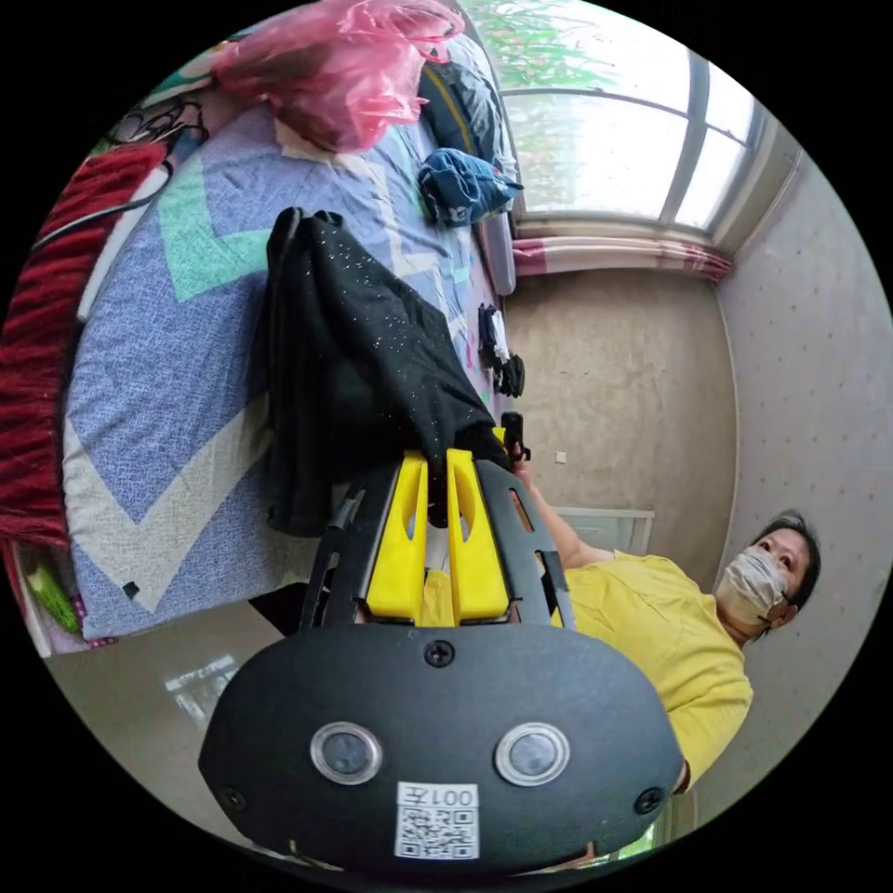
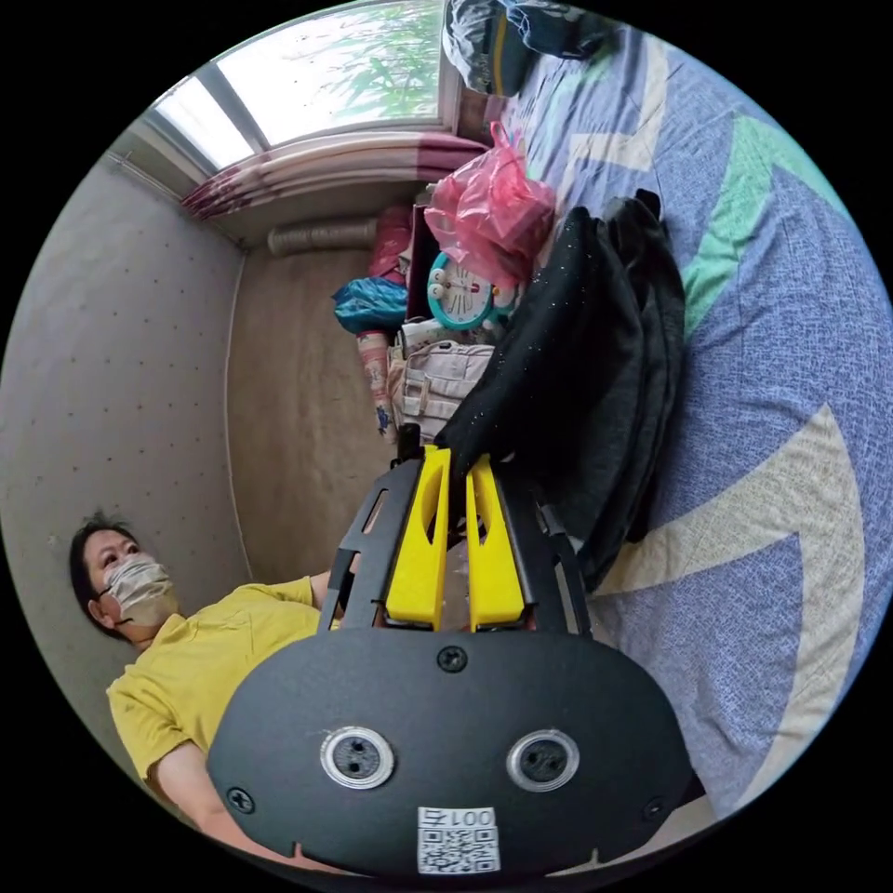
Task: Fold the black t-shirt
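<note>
The left tool [image 1: 437, 484] is seen with its yellow jaws pressed together on a pinch of black cloth, and the right tool [image 2: 456, 488] is likewise closed on a fold of the same garment, so that the black t-shirt [image 1: 353, 372] is held up at two points along one edge. From those two grips the shirt is hung in long soft pleats, its lower part trailing onto the bed [image 1: 158, 372], whose blue, green and cream zigzag cover is spread beneath it. The fabric is judged to be light, limp and thin: no shape is kept between the grips, and the cloth is gathered into bunched folds rather than held flat. Little slipperiness is suggested by the matte knit, and pale specks are shown across its surface. A hold at the shoulder seams or at the hem corners would be called for, so that the shirt could be drawn taut and laid smooth on the bed; which edge is now pinched cannot be told from the bunched cloth. Beyond the shirt on the bed, a pink plastic bag [image 1: 344, 65] and a blue bundle of clothing [image 1: 460, 186] are seen toward the window [image 1: 614, 121]. The person [image 1: 670, 642] holding the tools is seen beside the bed, in a yellow top.
</note>
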`<move>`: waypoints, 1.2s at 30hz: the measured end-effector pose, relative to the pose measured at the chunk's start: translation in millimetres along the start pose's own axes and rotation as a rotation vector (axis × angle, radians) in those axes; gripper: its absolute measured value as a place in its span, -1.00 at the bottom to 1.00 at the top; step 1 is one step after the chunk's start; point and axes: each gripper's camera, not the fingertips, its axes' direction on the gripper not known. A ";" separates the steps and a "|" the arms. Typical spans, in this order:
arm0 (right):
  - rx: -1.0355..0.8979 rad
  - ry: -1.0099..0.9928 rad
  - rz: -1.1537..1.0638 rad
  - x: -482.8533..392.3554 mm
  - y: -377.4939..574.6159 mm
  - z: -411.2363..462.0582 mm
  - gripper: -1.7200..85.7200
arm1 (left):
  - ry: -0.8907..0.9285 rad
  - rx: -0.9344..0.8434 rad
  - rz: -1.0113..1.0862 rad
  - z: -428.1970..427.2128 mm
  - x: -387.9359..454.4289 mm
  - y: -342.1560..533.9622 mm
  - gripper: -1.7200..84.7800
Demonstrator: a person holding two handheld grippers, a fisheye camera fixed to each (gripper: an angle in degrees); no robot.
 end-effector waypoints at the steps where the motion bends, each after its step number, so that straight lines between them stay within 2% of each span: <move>1: -0.002 -0.001 0.004 2.3 6.1 -2.3 -0.93 | 0.002 -0.021 0.005 -0.2 5.1 -1.5 -0.96; 7: -0.047 0.062 0.194 67.7 43.8 -1.7 -0.94 | -0.073 -0.142 -0.152 23.2 -14.8 2.5 -0.95; 15: -0.001 0.049 0.135 90.5 95.2 -45.1 -0.94 | -0.011 -0.018 -0.145 39.4 1.2 33.4 -0.95; 18: 0.081 -0.007 0.084 91.7 132.6 -83.2 -0.95 | -0.090 0.021 -0.142 47.1 23.6 57.9 -0.97; 23: 0.348 -0.015 -0.020 83.9 237.3 -171.9 -0.95 | -0.246 0.188 0.073 83.1 119.0 102.8 -0.99; 29: 0.625 -0.020 -0.061 82.7 370.3 -253.1 -0.95 | -0.439 0.137 0.454 247.5 257.2 115.5 -0.99; 31: 0.669 -0.031 -0.084 79.7 407.7 -273.5 -0.95 | -0.409 0.039 0.590 340.2 304.5 119.9 -0.99; 36: 0.684 0.033 -0.163 57.4 516.8 -332.1 -0.95 | -0.250 -0.170 0.763 531.0 388.2 160.4 -0.99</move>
